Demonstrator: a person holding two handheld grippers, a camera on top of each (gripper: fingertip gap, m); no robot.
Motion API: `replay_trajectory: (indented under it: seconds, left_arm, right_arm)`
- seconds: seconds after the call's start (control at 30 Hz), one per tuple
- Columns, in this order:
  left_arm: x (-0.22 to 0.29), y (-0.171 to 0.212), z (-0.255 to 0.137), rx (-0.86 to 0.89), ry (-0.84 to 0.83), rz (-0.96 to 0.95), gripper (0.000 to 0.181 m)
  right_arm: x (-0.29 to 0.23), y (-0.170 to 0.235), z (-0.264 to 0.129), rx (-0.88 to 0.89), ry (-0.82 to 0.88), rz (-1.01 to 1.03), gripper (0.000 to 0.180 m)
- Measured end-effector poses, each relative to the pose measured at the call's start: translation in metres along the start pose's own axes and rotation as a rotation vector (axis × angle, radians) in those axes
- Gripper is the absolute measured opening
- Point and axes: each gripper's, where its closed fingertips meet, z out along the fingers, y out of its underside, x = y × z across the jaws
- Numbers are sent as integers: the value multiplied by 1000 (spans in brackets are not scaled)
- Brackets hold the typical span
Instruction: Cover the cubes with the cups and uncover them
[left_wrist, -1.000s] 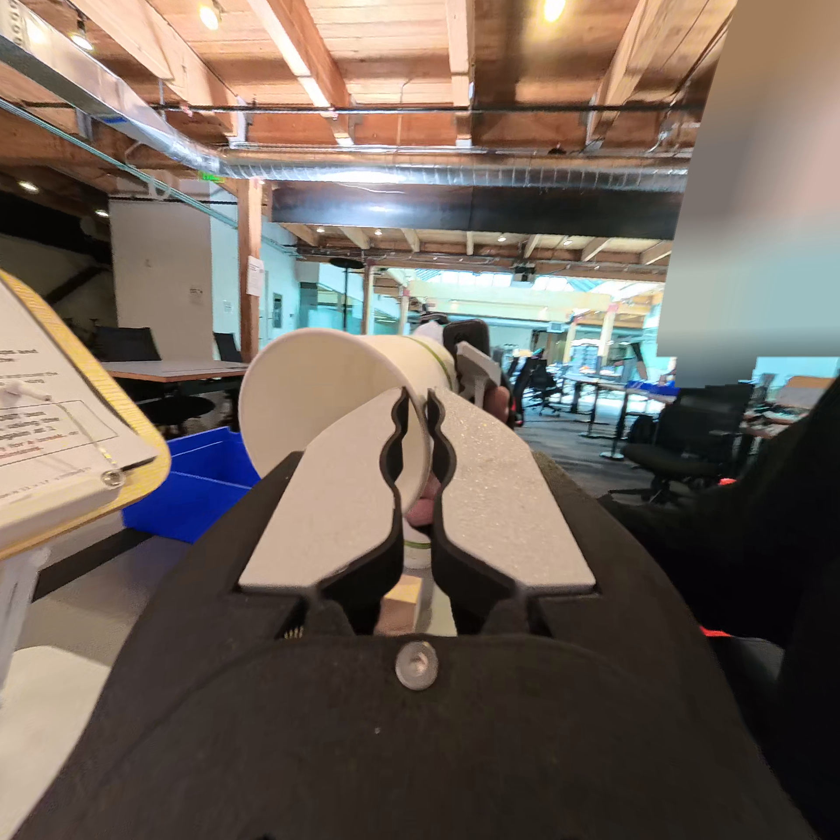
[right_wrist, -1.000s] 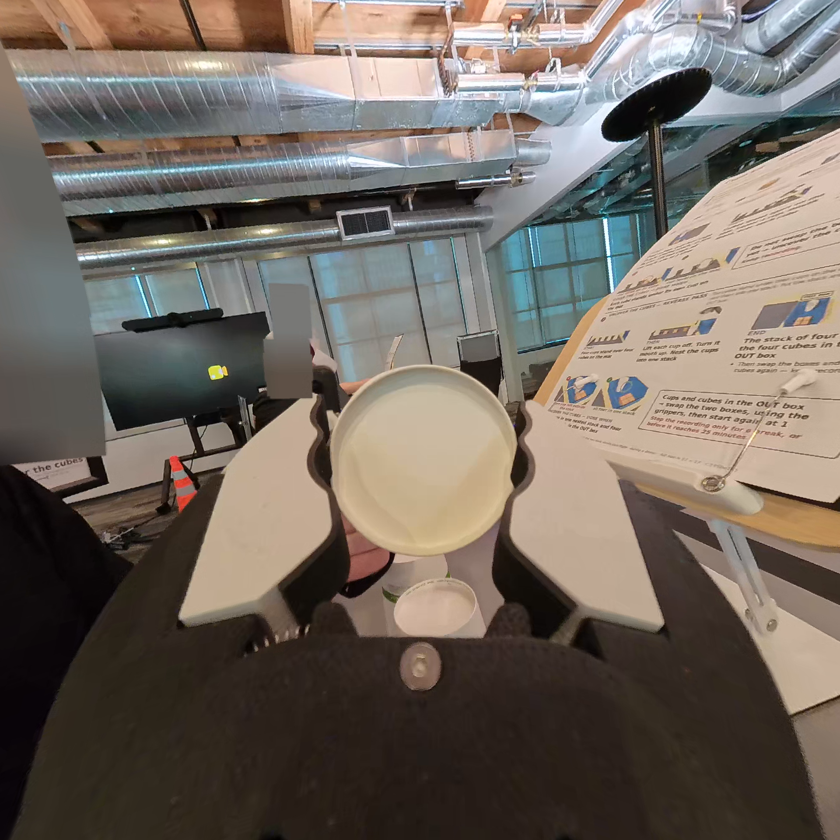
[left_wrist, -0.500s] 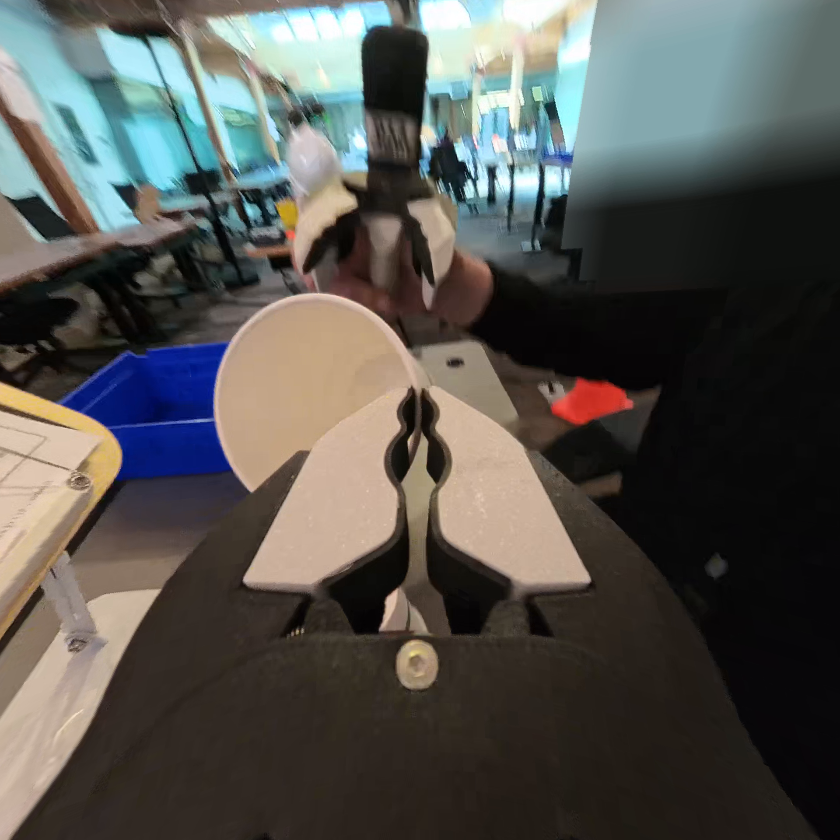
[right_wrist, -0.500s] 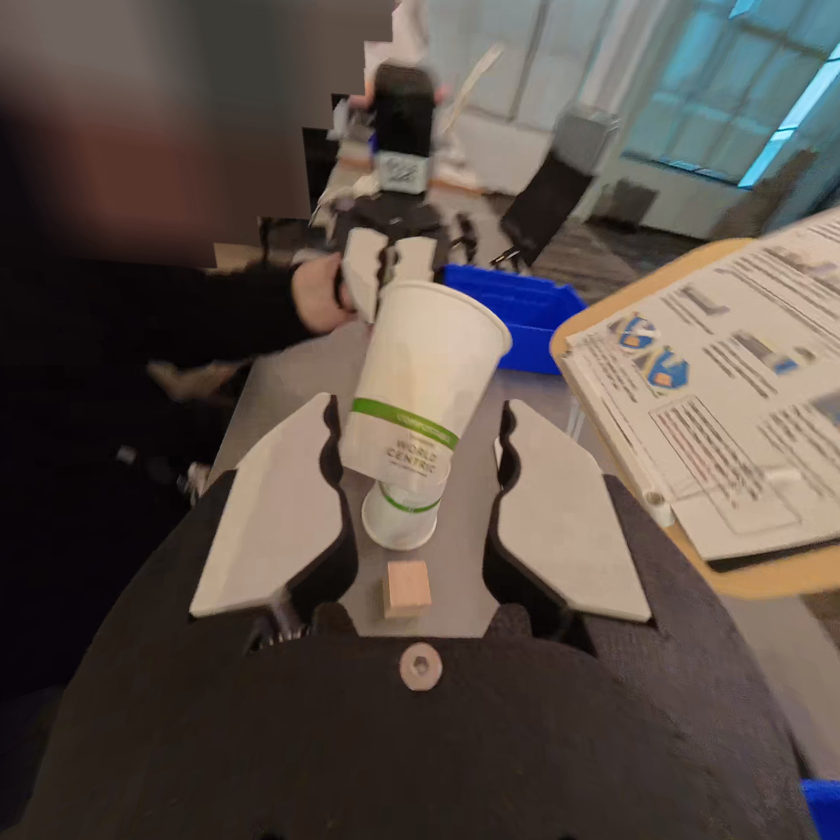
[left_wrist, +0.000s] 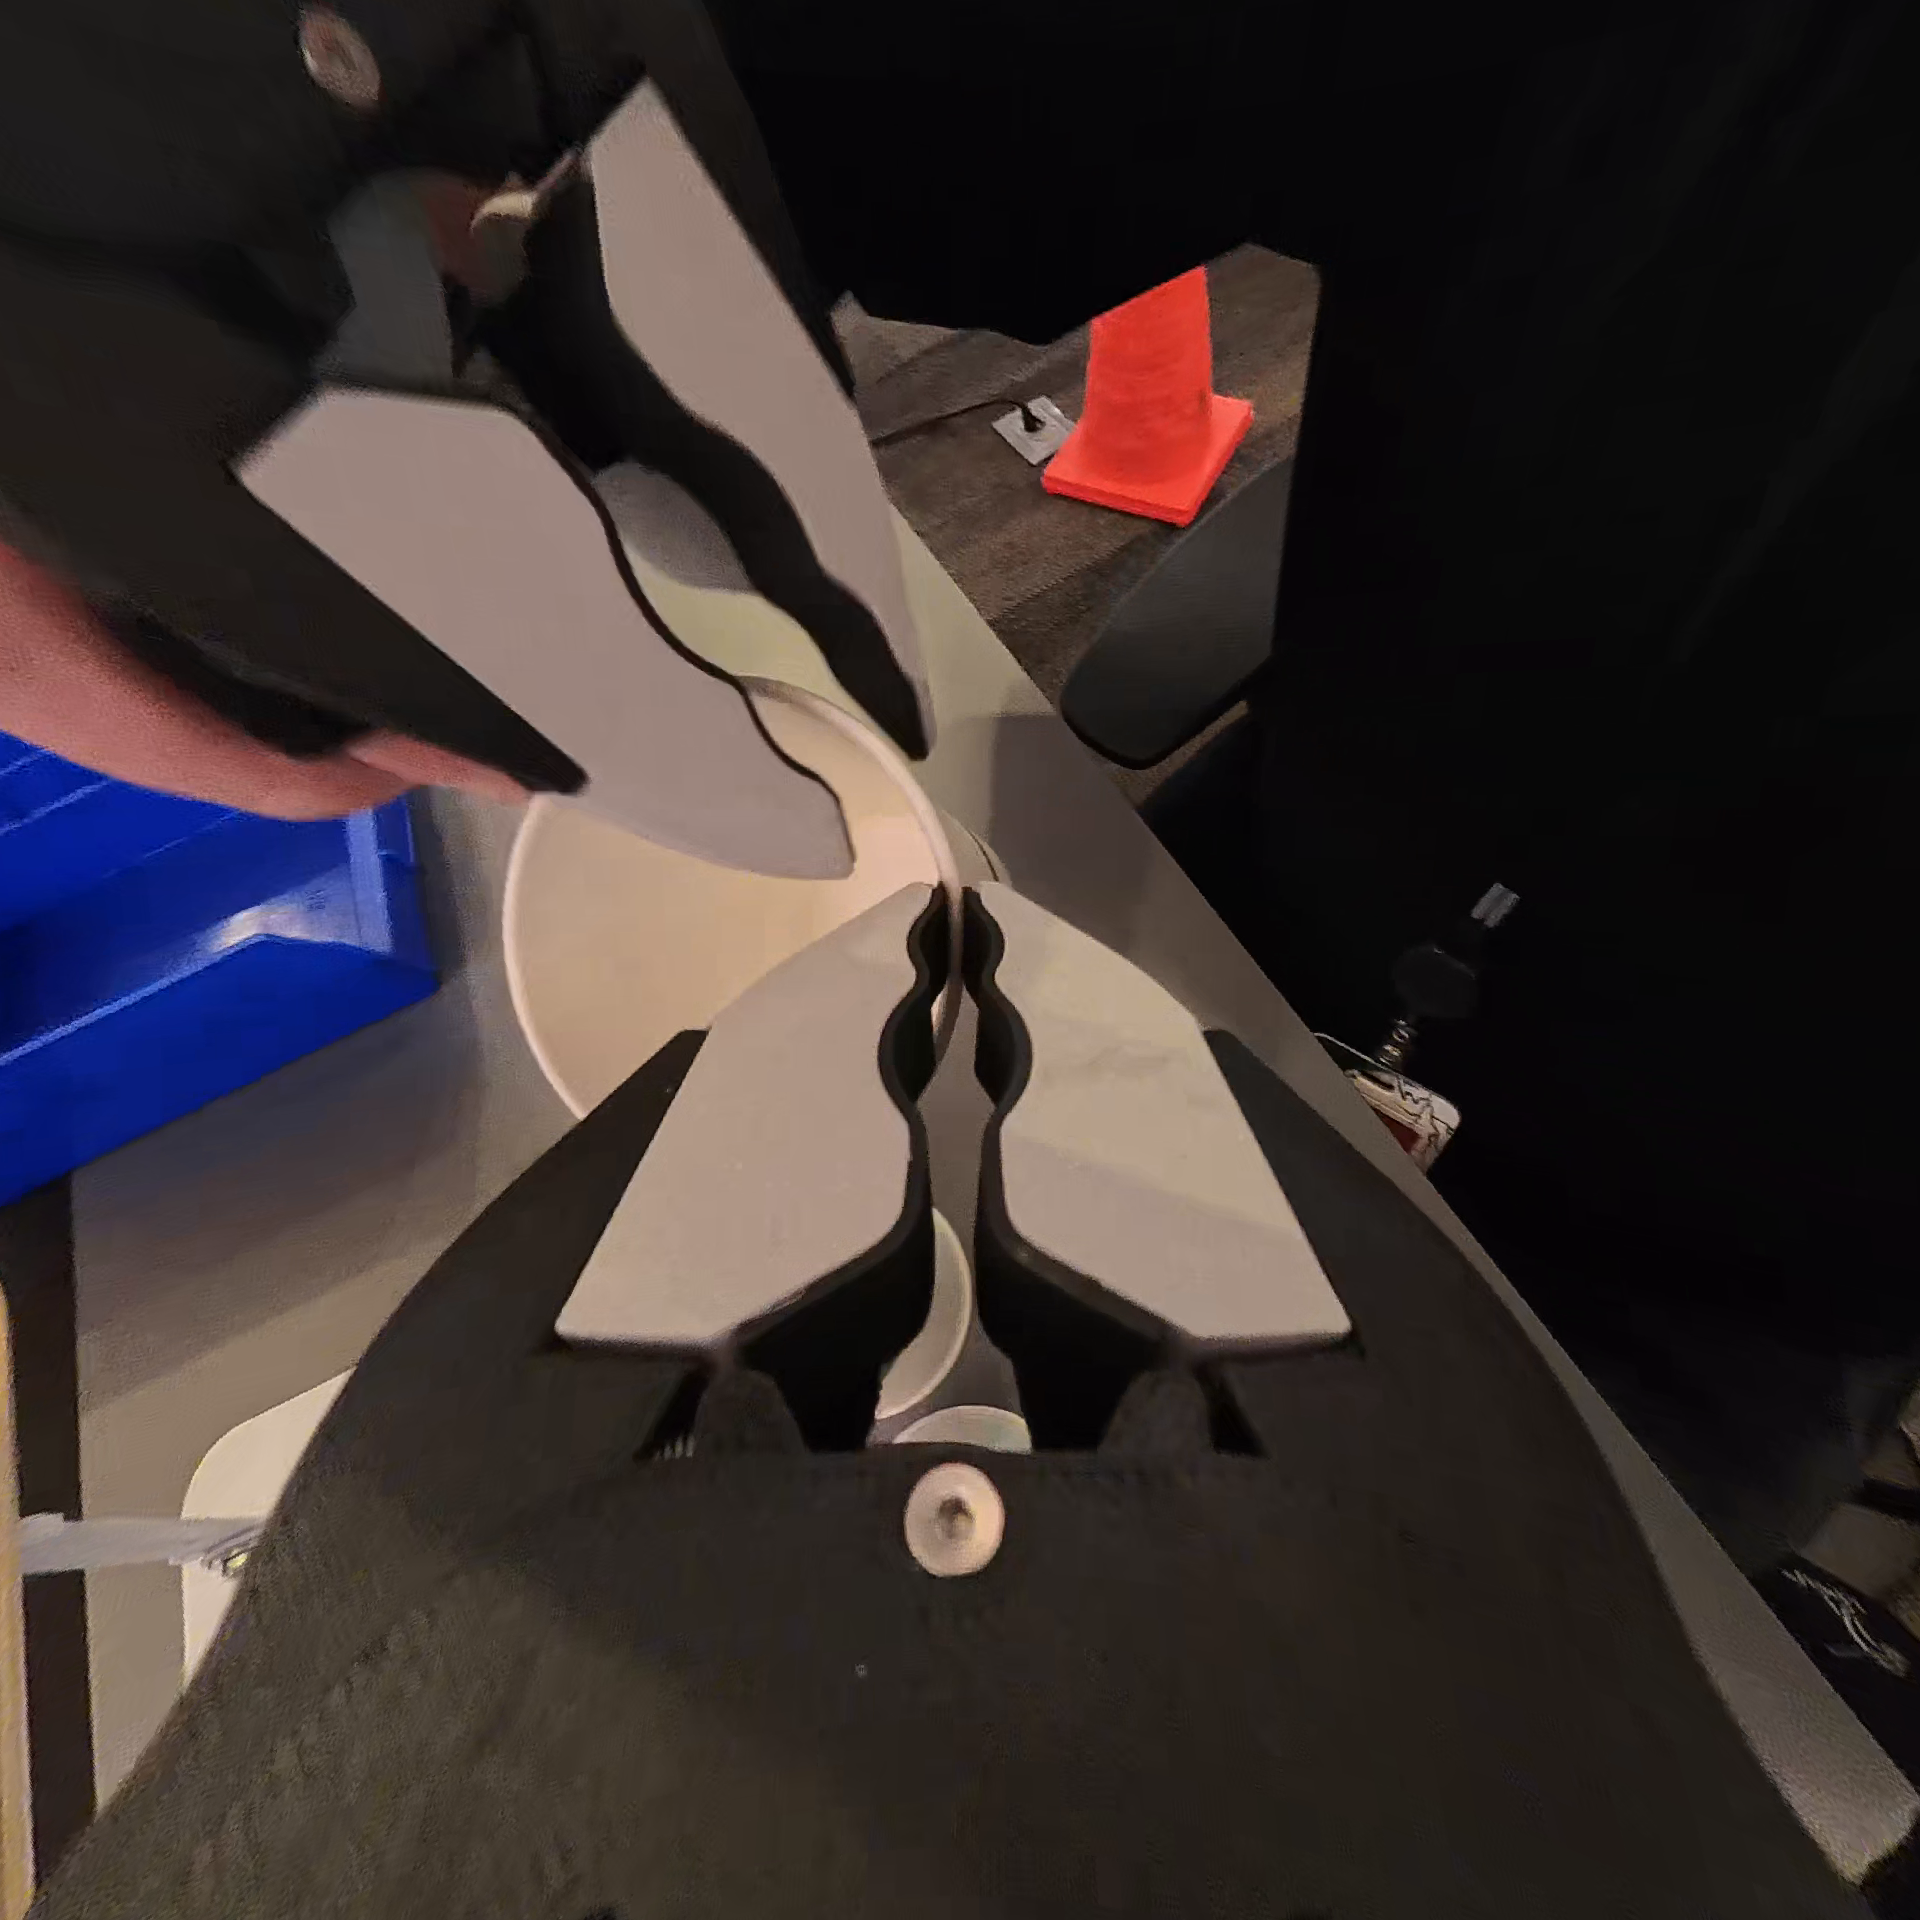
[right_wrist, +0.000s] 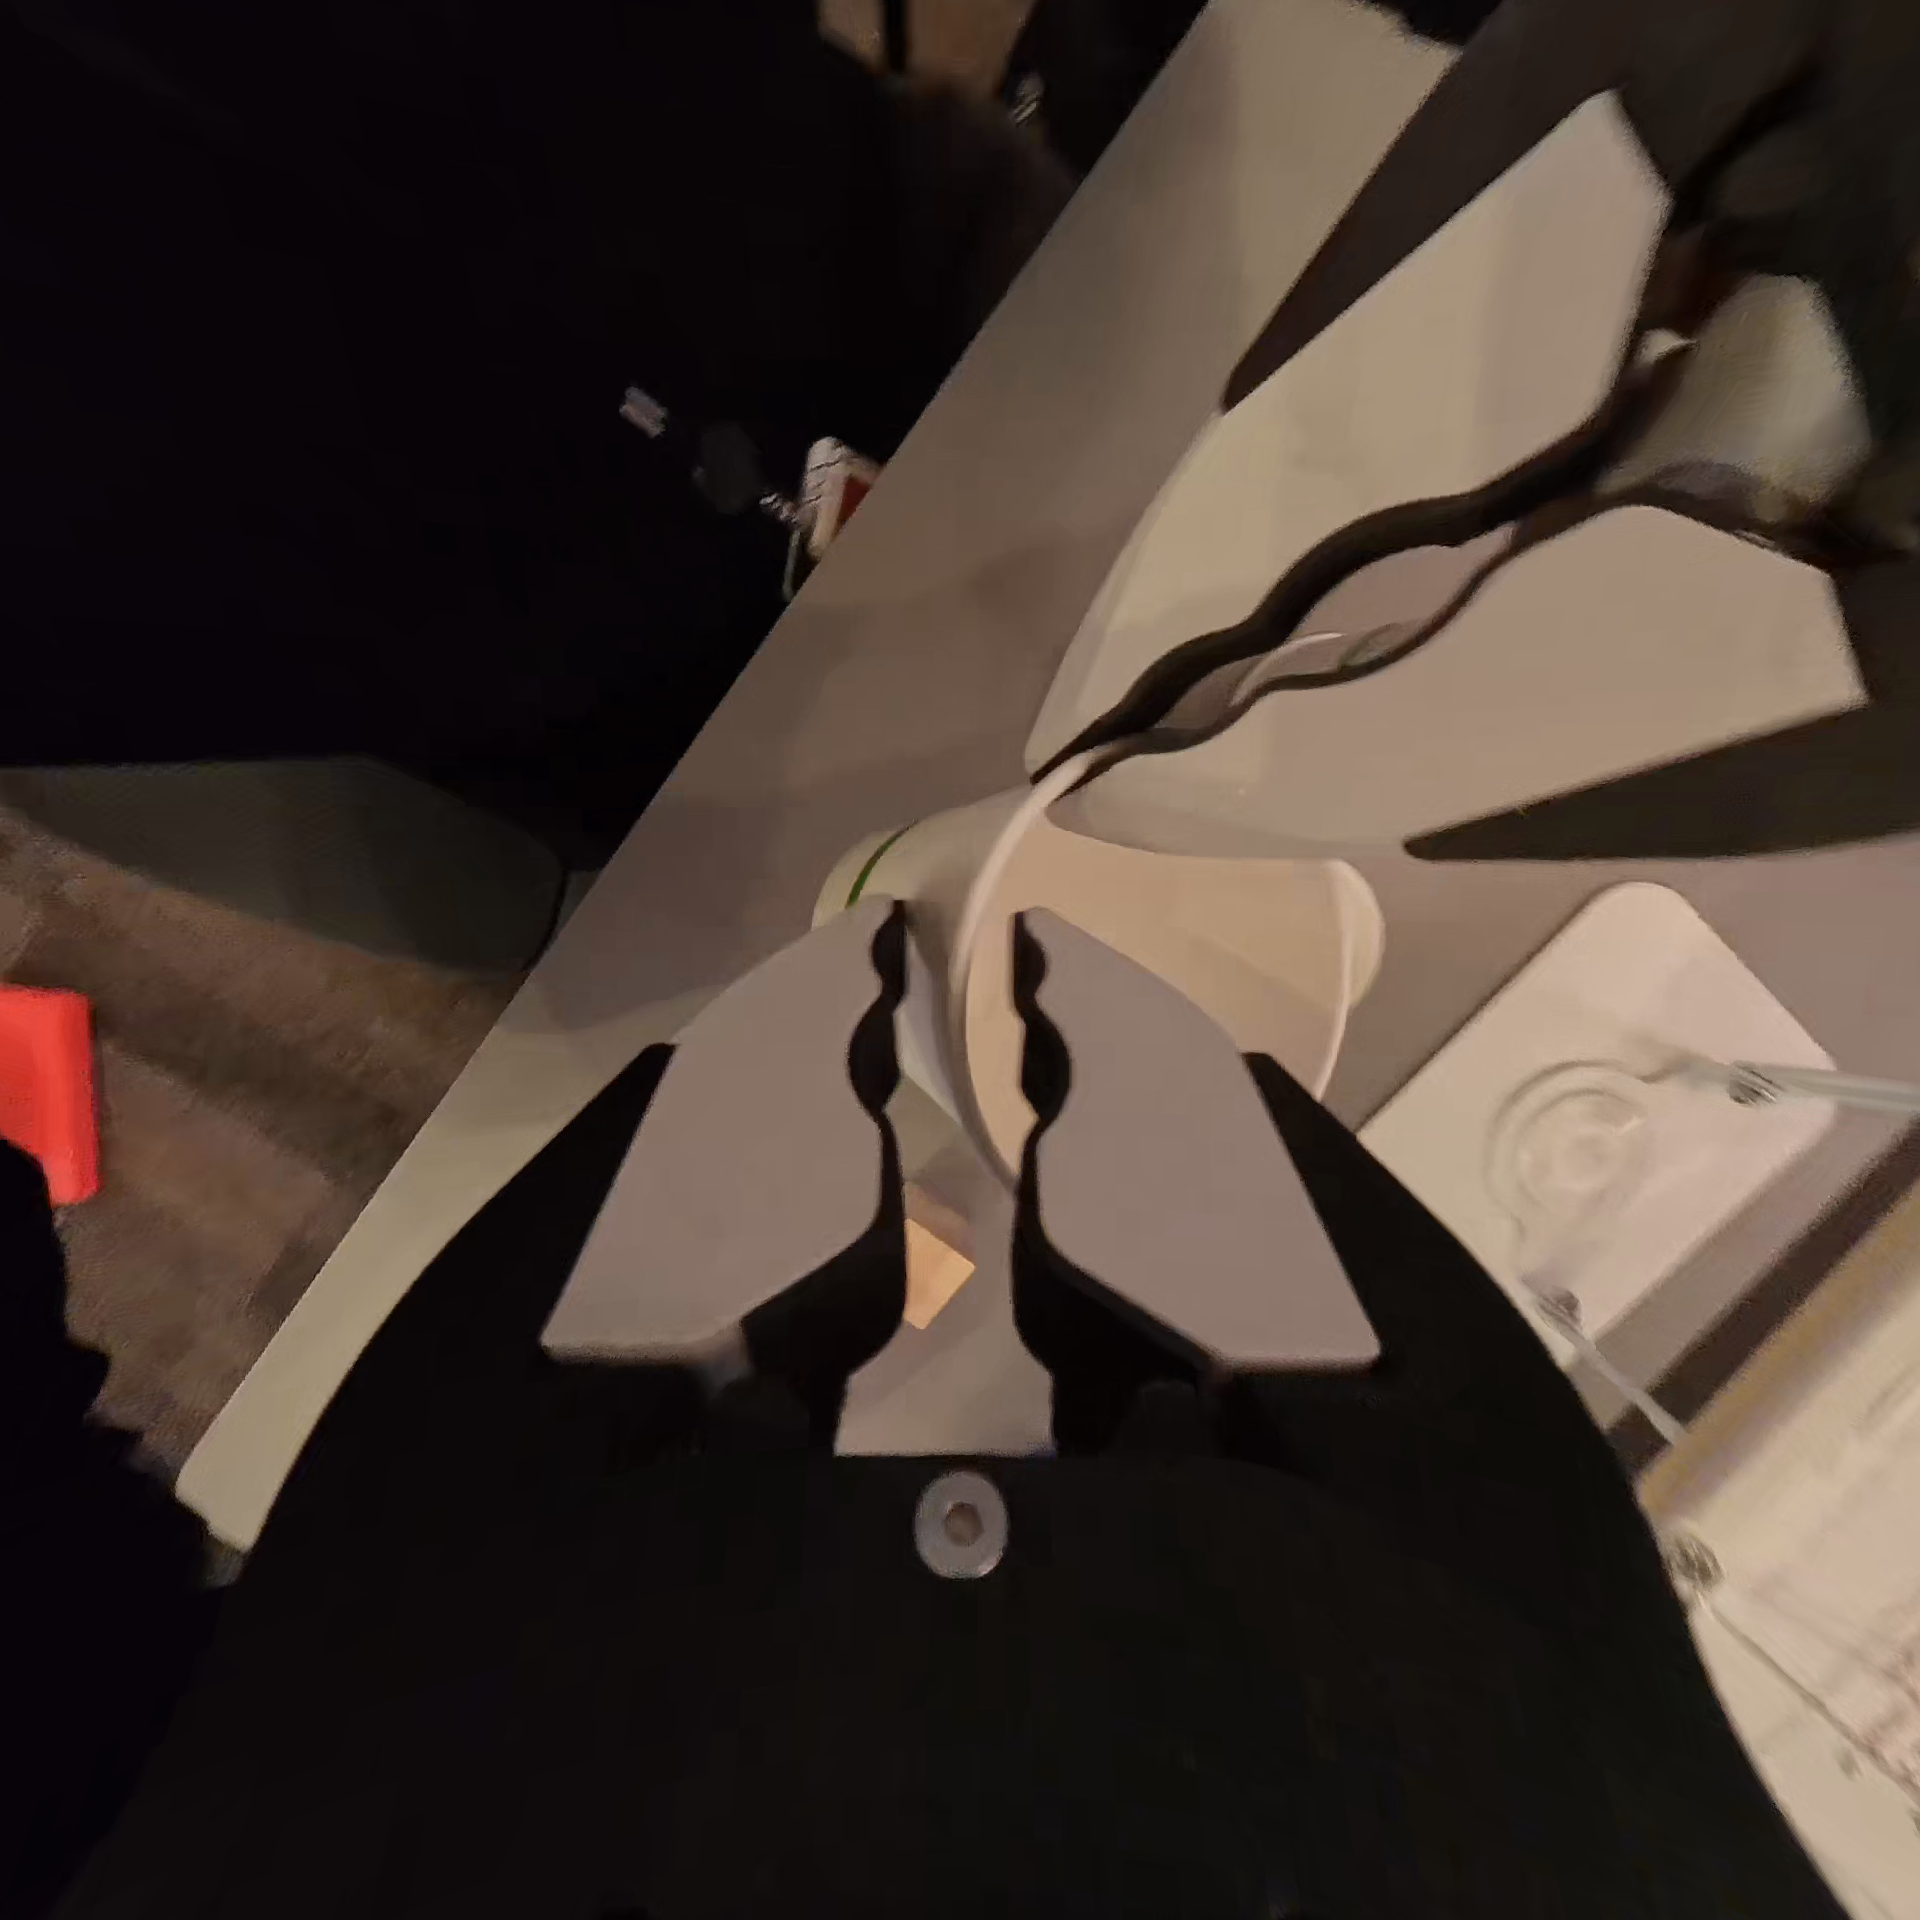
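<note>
A white paper cup (left_wrist: 644, 966) is held mouth up over the grey table (left_wrist: 1091, 831). My left gripper (left_wrist: 948, 894) is shut on its rim. It shows at the upper right in the right wrist view (right_wrist: 1049, 774). My right gripper (right_wrist: 958, 914) straddles the opposite rim of the cup (right_wrist: 1195, 935), one finger inside and one outside, with a narrow gap and no clamp. It reaches in from the upper left in the left wrist view (left_wrist: 878, 795). A wooden cube (right_wrist: 935, 1278) lies on the table below the right gripper. Another cup with a green band (right_wrist: 862, 873) stands below the held one.
A blue bin (left_wrist: 208, 956) stands on the table to the left. The white base of a document stand (right_wrist: 1610, 1091) is to the right of the cups. The table edge (right_wrist: 644, 831) runs diagonally. An orange cone (left_wrist: 1143, 405) and a chair armrest (left_wrist: 1174, 623) lie beyond it.
Both grippers have tipped from level to looking down at the table. The cup has turned from sideways to mouth up. My right gripper let go of the cup and narrowed around its rim.
</note>
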Motion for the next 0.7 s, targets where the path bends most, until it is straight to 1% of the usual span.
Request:
replay_trajectory:
  seconds: [0.03, 0.13, 0.2, 0.27, 0.33, 0.37, 0.4, 0.43, 0.53, 0.63, 0.7]
  left_arm:
    - [1, 1, 2, -12, 16, 5, 2]
    - [1, 3, 7, -33, 30, 9, 2]
    - [-5, 0, 5, -18, 2, -9, 4]
    - [-11, -3, -4, 10, -62, -28, 27]
    - [-23, -2, -18, 10, -177, -18, 49]
    - [-27, -7, -27, 40, -228, -22, 60]
    - [-30, -13, -38, 93, -278, -27, 64]
    - [-32, -18, -49, 132, -311, -33, 57]
    - [-30, -17, -71, 190, -375, -36, 52]
    - [-34, -8, -80, 193, -447, -64, 50]
    - [-35, 5, -89, 189, -503, -102, 40]
  right_arm:
    - [-5, 1, 4, -13, -44, -11, 9]
    - [-8, 5, 13, -50, -63, -11, 3]
    - [-6, 10, 13, -49, -33, 2, 2]
    - [-1, 10, 4, -8, 31, 22, 1]
    - [3, 15, -11, 9, 110, 45, 0]
    - [4, 18, -20, 16, 140, 62, 0]
    - [4, 22, -28, 23, 171, 80, 0]
    - [4, 26, -35, 27, 200, 98, 0]
    - [-1, 39, -52, 36, 269, 138, 1]
    - [-8, 60, -71, -13, 359, 205, 1]
    - [-18, 79, -87, -43, 421, 273, 1]
